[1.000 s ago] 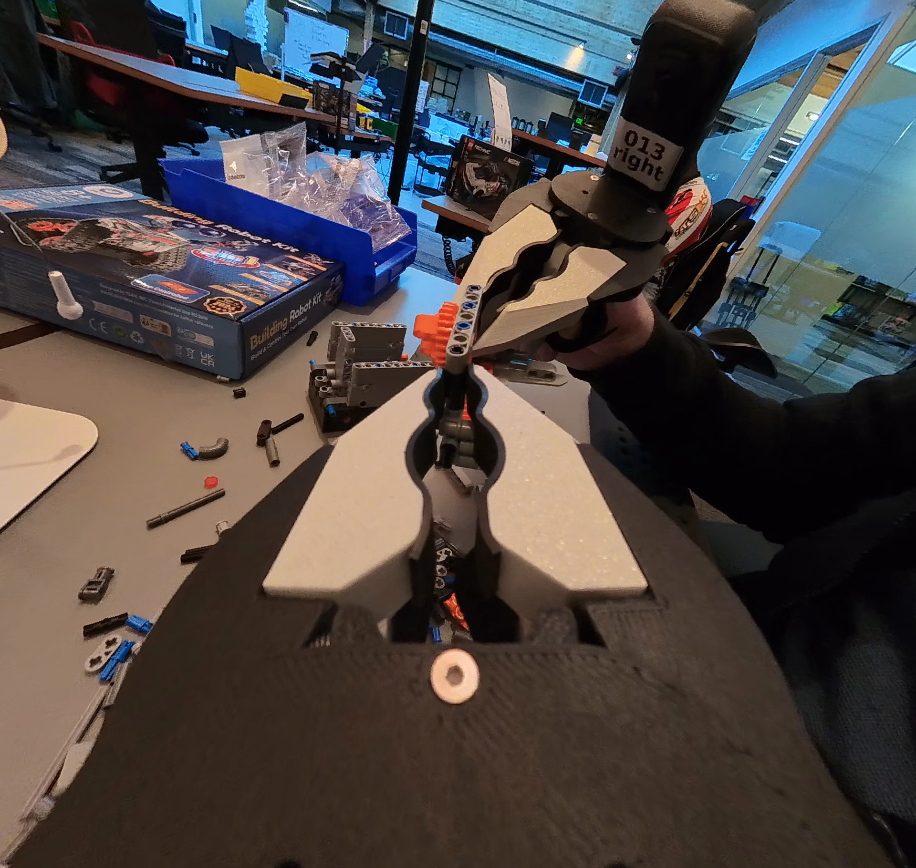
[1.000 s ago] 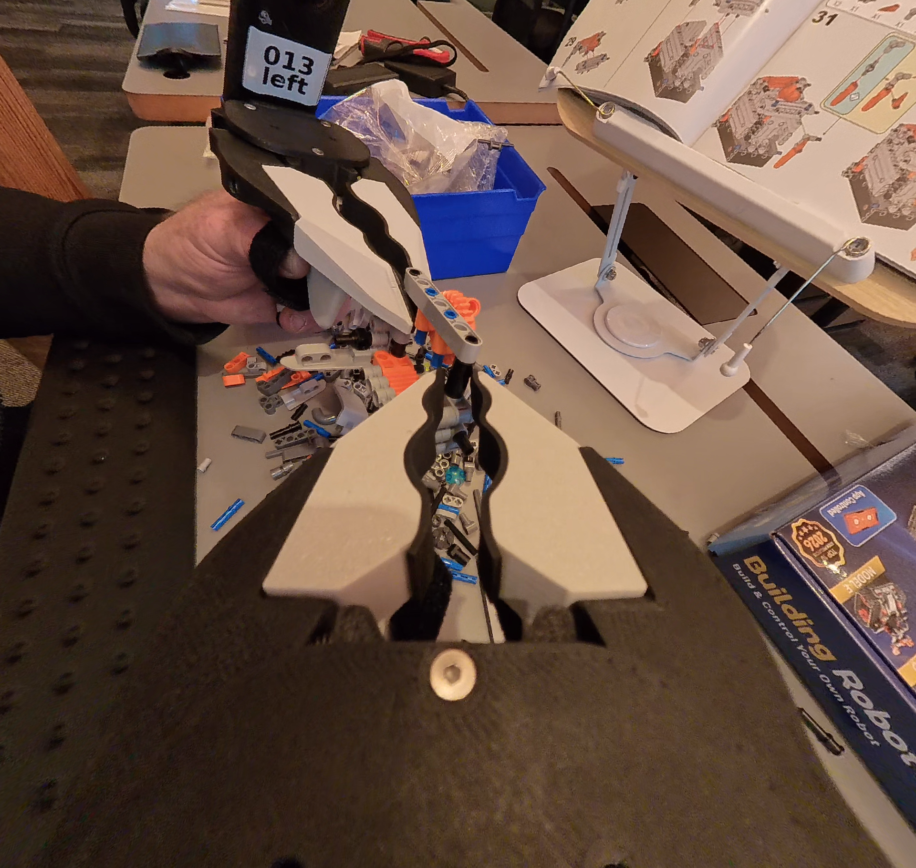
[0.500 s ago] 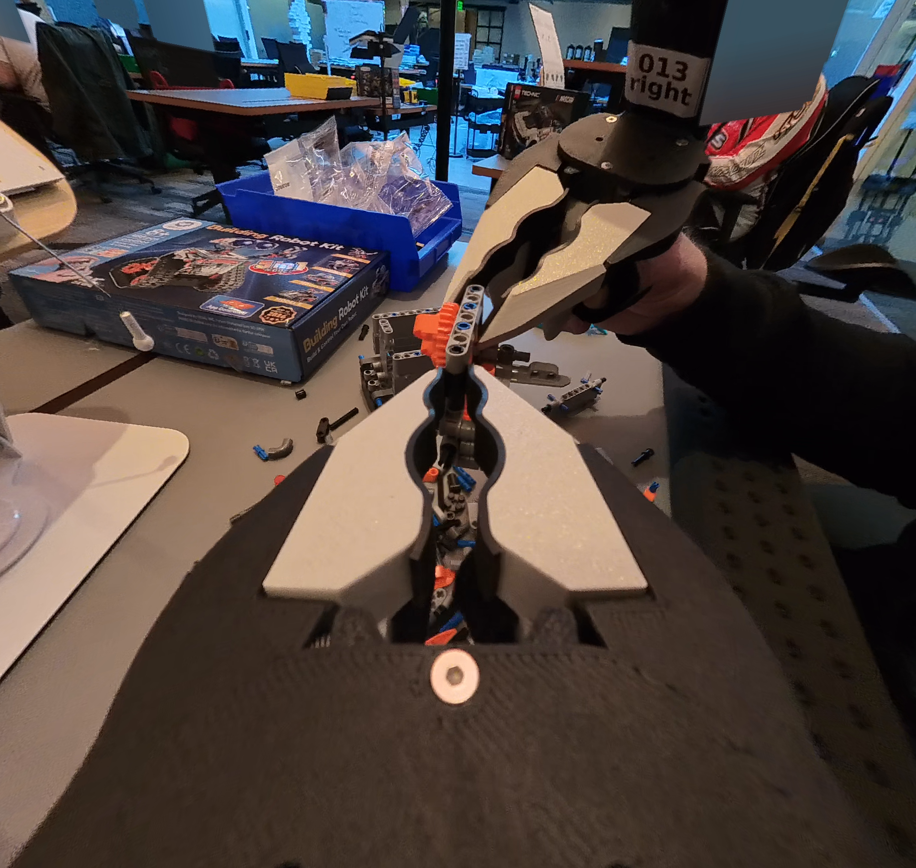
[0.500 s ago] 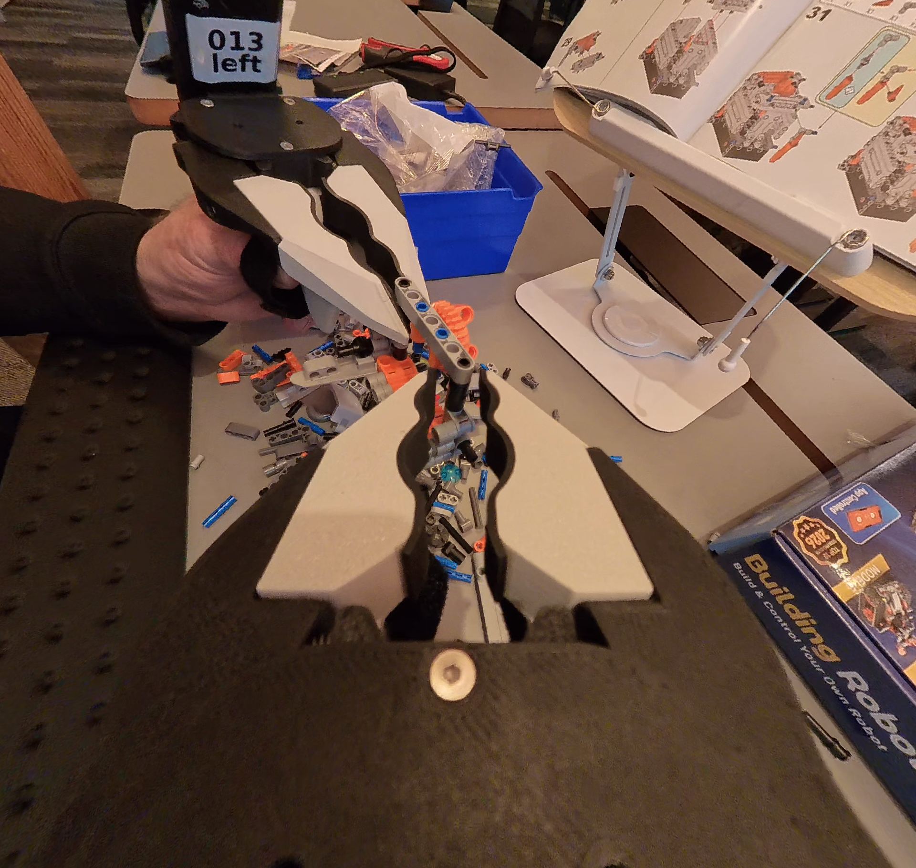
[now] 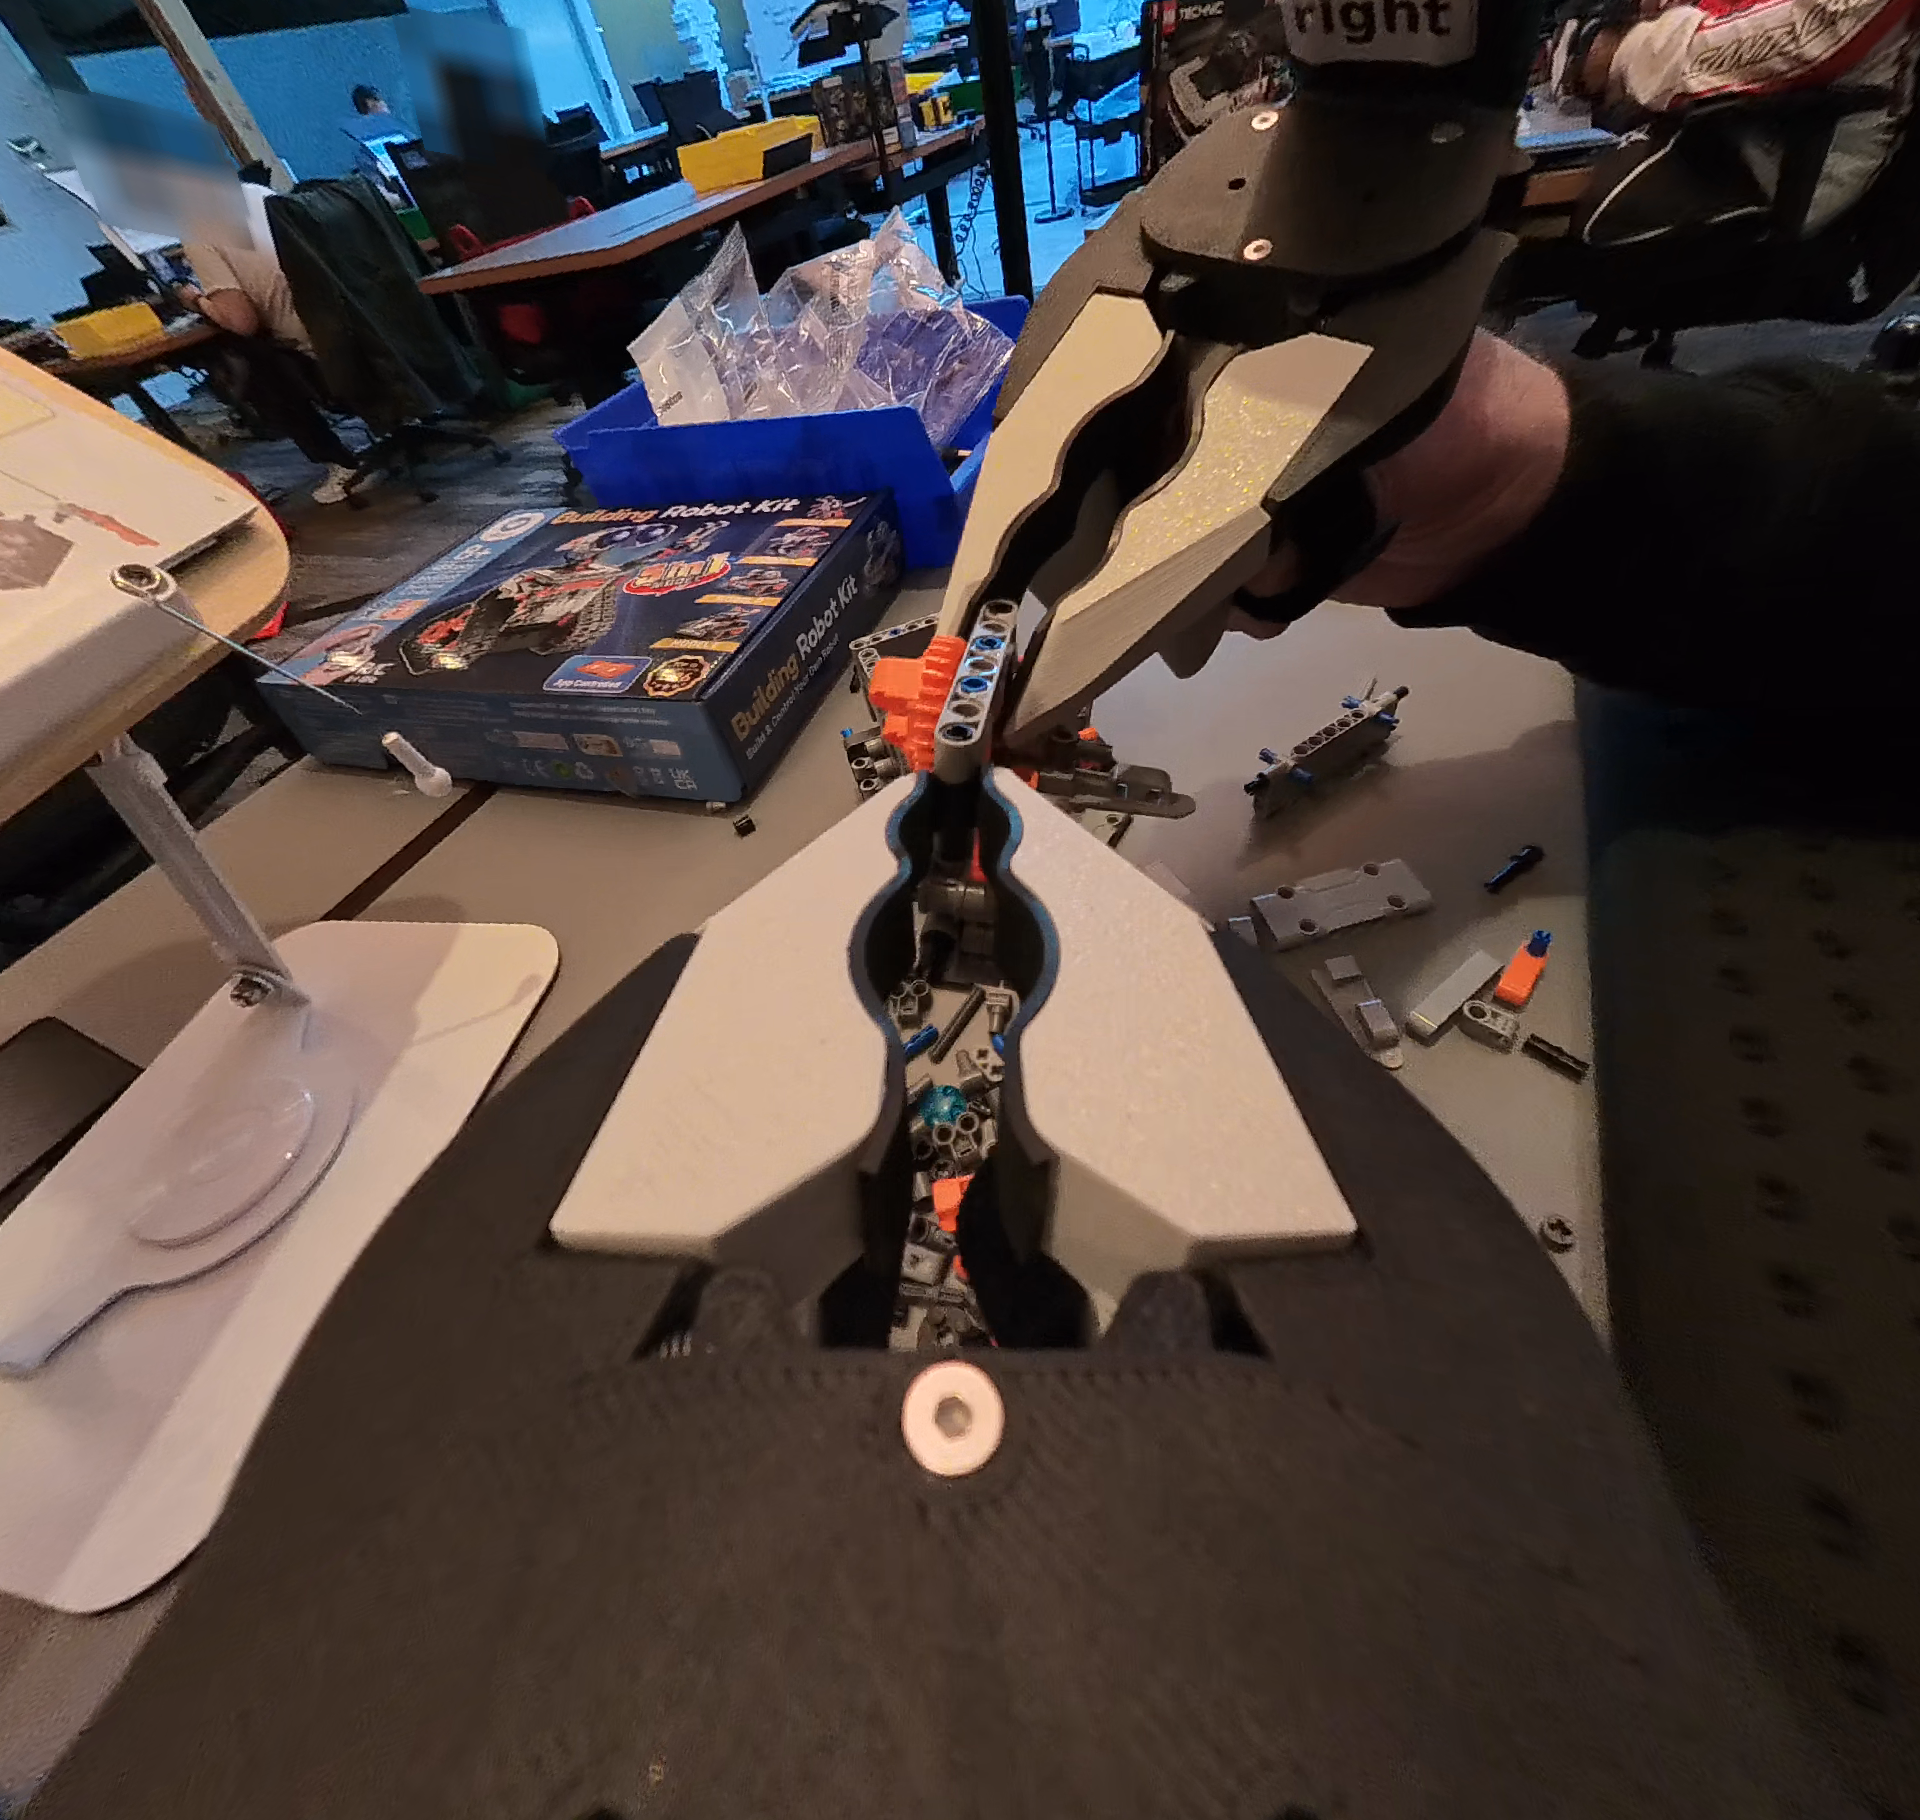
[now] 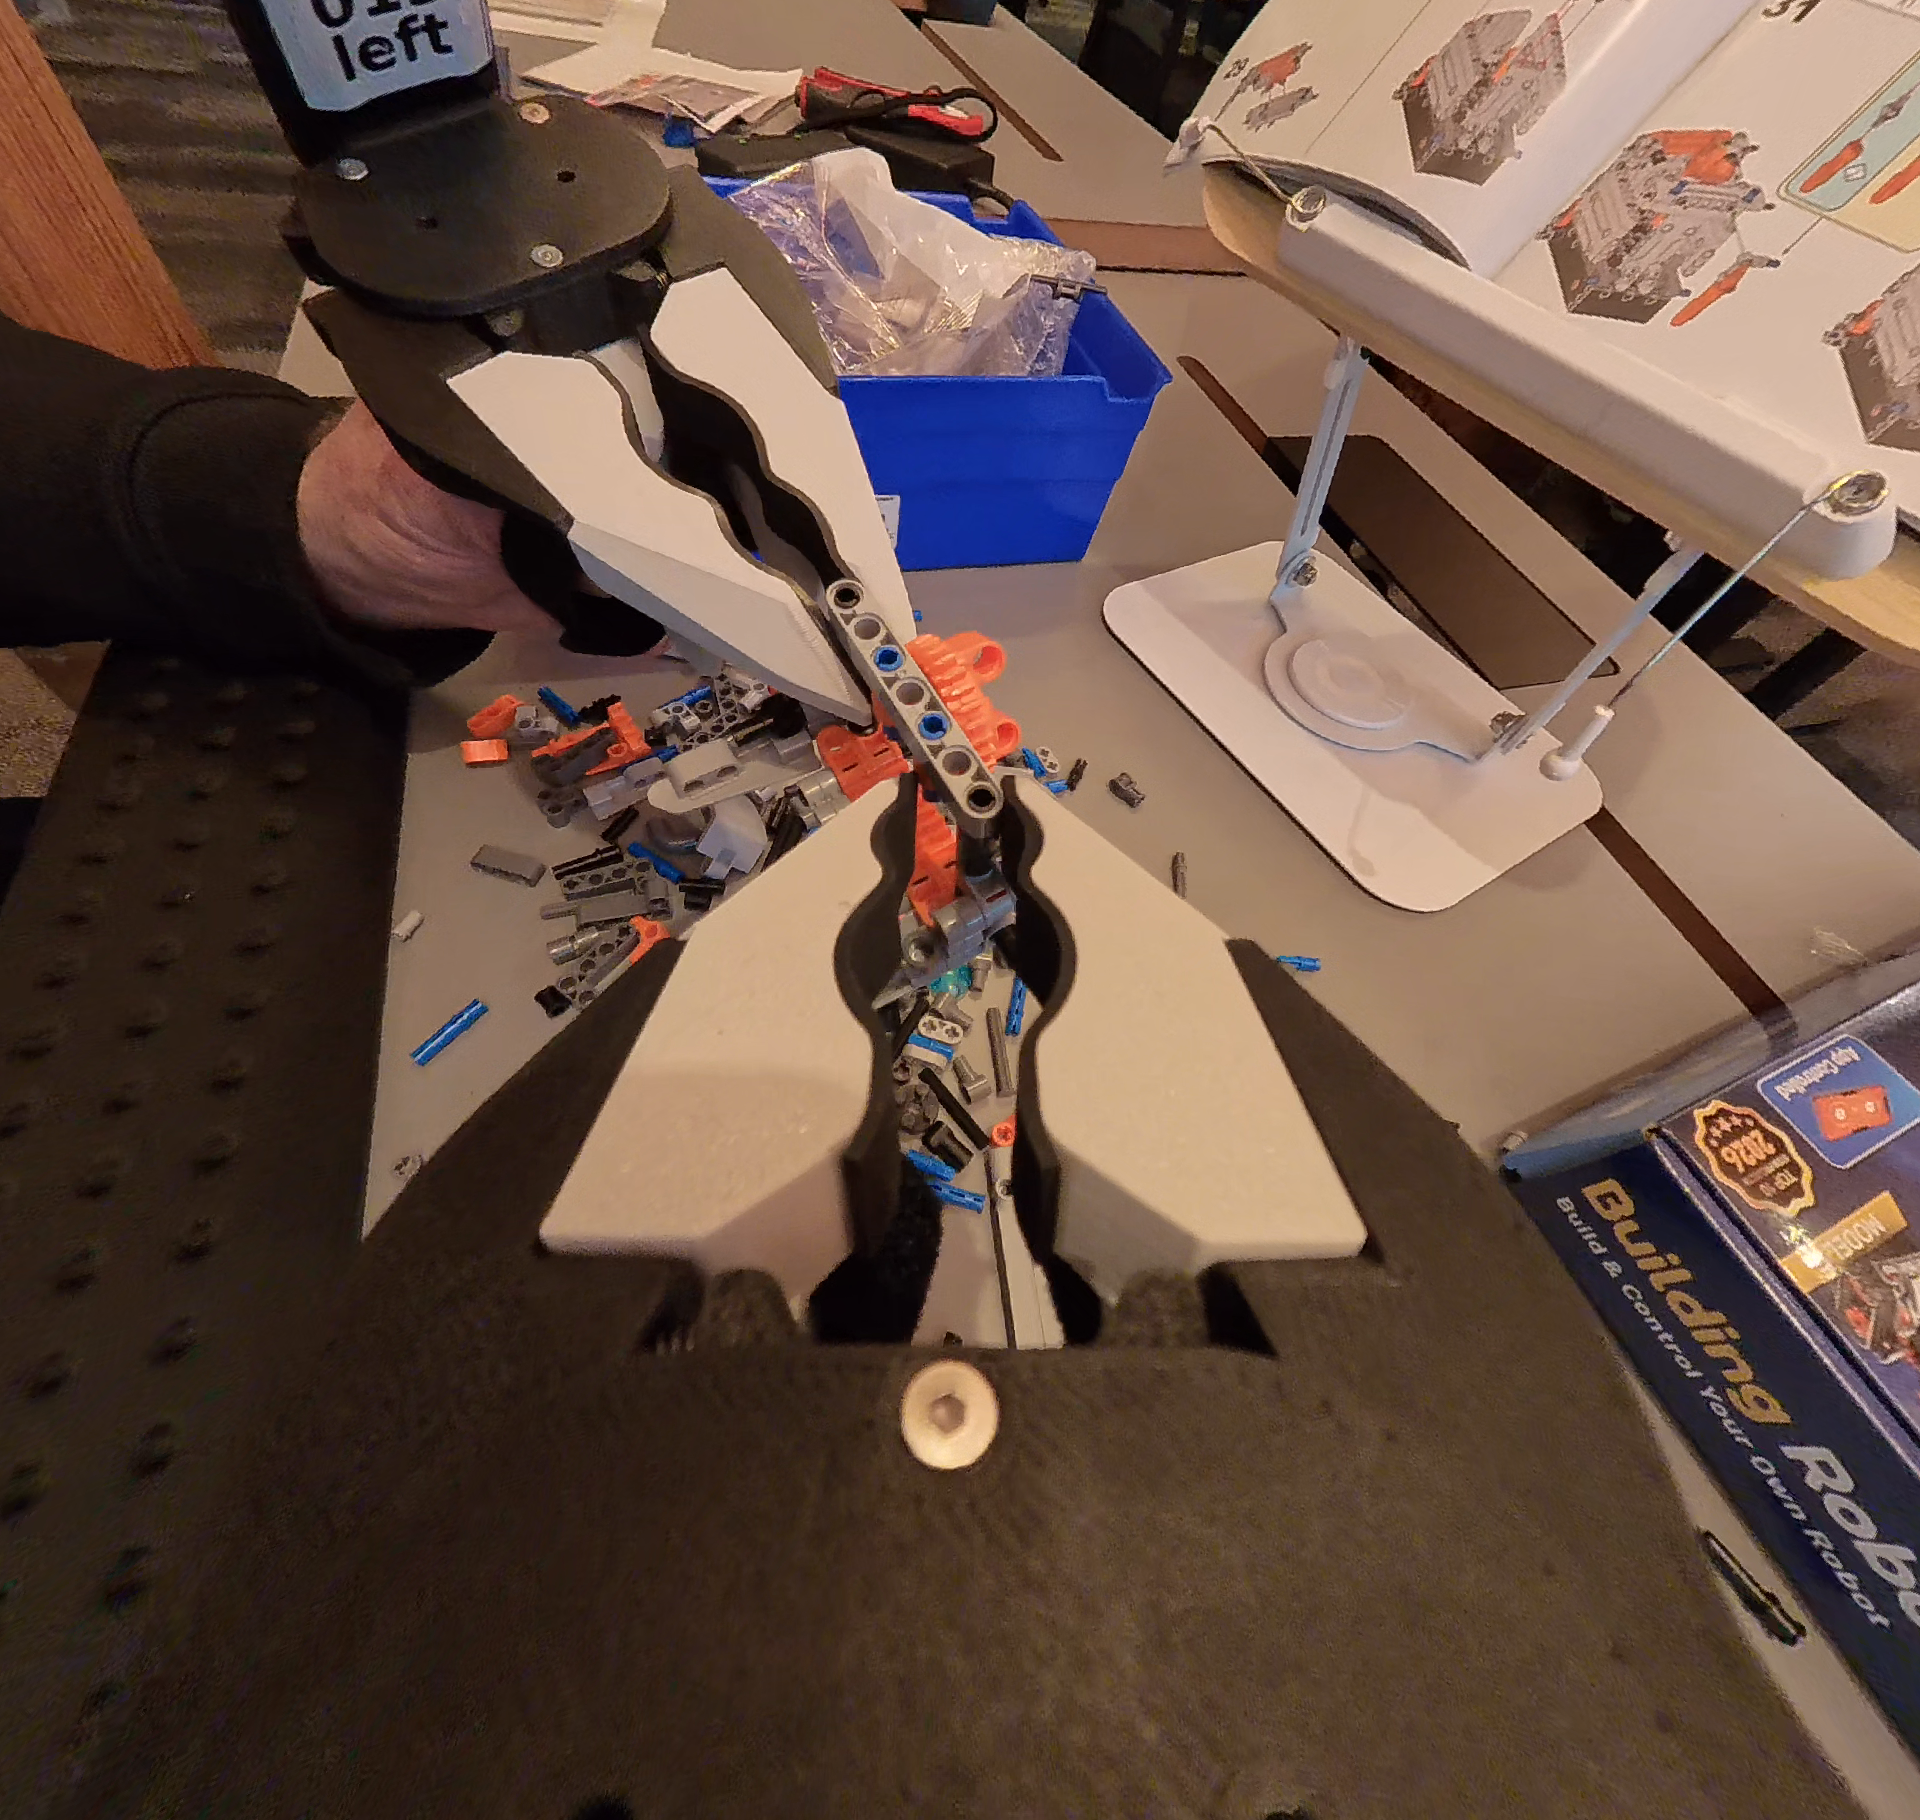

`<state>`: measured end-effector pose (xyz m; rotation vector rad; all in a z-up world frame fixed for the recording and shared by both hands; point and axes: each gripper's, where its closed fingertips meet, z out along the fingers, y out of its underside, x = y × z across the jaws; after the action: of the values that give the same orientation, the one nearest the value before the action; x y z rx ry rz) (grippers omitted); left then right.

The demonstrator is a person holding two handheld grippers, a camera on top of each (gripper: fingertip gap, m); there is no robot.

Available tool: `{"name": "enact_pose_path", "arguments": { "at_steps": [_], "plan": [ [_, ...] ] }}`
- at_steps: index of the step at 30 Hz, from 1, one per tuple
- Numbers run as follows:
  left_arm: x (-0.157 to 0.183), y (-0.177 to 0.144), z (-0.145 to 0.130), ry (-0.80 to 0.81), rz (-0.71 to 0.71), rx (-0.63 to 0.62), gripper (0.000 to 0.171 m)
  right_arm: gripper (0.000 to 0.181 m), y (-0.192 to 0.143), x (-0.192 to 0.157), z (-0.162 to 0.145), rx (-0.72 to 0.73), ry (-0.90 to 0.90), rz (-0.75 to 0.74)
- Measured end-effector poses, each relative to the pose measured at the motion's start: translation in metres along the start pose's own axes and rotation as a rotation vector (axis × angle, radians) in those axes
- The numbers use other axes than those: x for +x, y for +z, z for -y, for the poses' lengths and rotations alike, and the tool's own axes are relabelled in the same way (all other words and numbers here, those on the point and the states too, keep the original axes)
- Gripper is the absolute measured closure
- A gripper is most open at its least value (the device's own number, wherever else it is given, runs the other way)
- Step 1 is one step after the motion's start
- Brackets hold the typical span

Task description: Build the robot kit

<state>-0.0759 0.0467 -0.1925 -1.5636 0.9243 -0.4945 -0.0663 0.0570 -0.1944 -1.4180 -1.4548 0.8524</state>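
Both tongs meet on one sub-assy [image 5: 975, 684], a grey holed beam w/ orange toothed part [image 5: 914, 695], held in the air above the table [image 6: 1164, 991].

- L: your left gripper [image 5: 951, 788] is closed to a thin slit and pinches a dark stem at the beam's lower end.
- R: your right gripper [image 6: 961, 799] is likewise nearly closed on the same end. Orange and grey bits sit between its jaws, exact contact pt hidden.
- Loose parts pile [image 6: 644, 794] lies directly below.
- Blue bin [image 6: 997, 461] is behind, white stand base [image 6: 1351, 731] to the side, kit box [image 5: 582, 648] nearby.

Judgement: two grips this close can twist the beam. Keep squeeze even and wrists aligned.
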Motion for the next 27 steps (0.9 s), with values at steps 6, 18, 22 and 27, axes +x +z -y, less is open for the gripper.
{"name": "enact_pose_path", "arguments": {
  "at_steps": [6, 18, 22, 27],
  "plan": [
    [-0.005, -0.0024, 0.0011, -0.021, 0.009, 0.013, 0.163, 0.175, -0.0009, -0.0046, 0.0001, 0.003, -0.054, 0.002],
    [-0.0048, -0.003, -0.0008, -0.04, -0.004, 0.008, 0.166, 0.175, 0.0005, -0.0047, -0.0025, 0.01, -0.051, 0.011],
    [-0.0048, -0.0026, -0.0019, -0.04, -0.004, 0.003, 0.166, 0.175, 0.0013, -0.0043, -0.0037, 0.01, -0.048, 0.013],
    [-0.0049, -0.0024, -0.0025, -0.047, -0.007, 0.003, 0.166, 0.175, 0.0015, -0.004, -0.0043, 0.009, -0.052, 0.01]
  ]
}}
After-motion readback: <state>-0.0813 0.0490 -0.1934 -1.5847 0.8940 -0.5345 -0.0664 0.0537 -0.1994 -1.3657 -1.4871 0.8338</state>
